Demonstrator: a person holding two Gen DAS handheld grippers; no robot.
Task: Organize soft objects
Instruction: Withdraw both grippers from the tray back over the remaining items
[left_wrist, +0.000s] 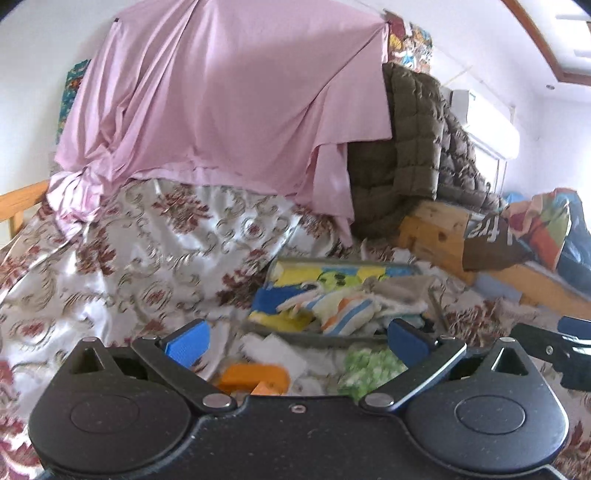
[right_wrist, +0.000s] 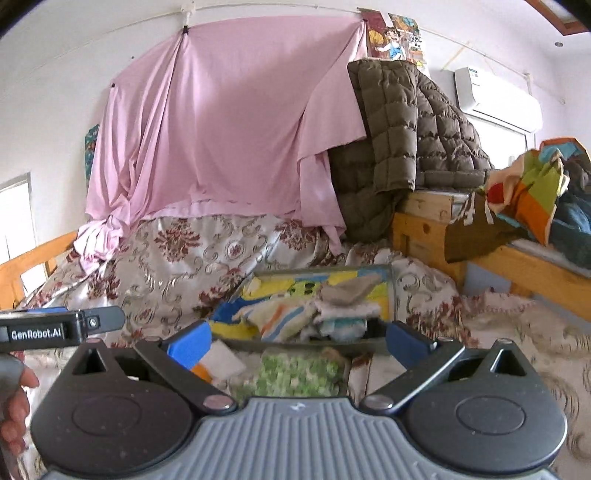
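A fabric storage bin (left_wrist: 432, 273) (right_wrist: 392, 291) with a yellow, blue and green lining sits on the floral bedspread, filled with folded cloths: a striped one (left_wrist: 343, 310) (right_wrist: 284, 317) and a grey one (right_wrist: 351, 290) on top. In front of the bin lie a green fluffy cloth (left_wrist: 369, 365) (right_wrist: 295, 373), a white cloth (left_wrist: 277, 350) (right_wrist: 221, 358) and an orange item (left_wrist: 255, 376). My left gripper (left_wrist: 297, 341) is open, nothing between its blue pads. My right gripper (right_wrist: 297, 341) is open too and holds nothing. Both hang short of the bin.
A pink sheet (left_wrist: 221, 92) hangs behind the bed. A brown quilted blanket (right_wrist: 406, 147) is piled on a wooden frame (right_wrist: 424, 229) at the right, with colourful bedding (right_wrist: 535, 184) beyond. The floral bedspread (left_wrist: 110, 258) spreads left. A hand (right_wrist: 14, 406) holds the left gripper.
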